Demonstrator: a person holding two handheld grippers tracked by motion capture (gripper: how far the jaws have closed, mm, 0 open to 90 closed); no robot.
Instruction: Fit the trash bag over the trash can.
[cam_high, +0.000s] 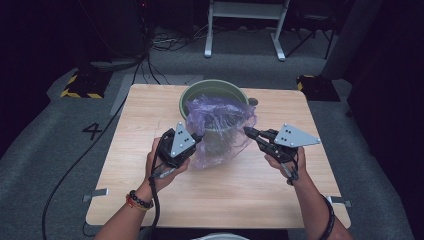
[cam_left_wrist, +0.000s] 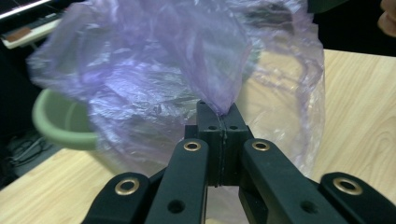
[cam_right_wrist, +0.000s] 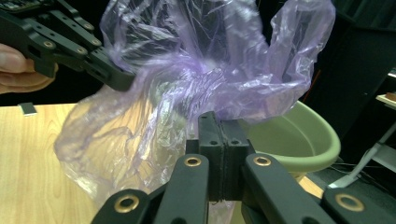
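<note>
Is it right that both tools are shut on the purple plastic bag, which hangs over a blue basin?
Not quite: the basin is green, as the right gripper view shows. Both the left tool and the right tool are shut on the purple plastic bag.

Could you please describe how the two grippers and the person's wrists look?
Both the left gripper and the right gripper are black, with brass-coloured rivets and a grey three-cornered plate on top. A black cable trails from each. The left wrist wears dark and red bead bracelets, the right a black band.
</note>
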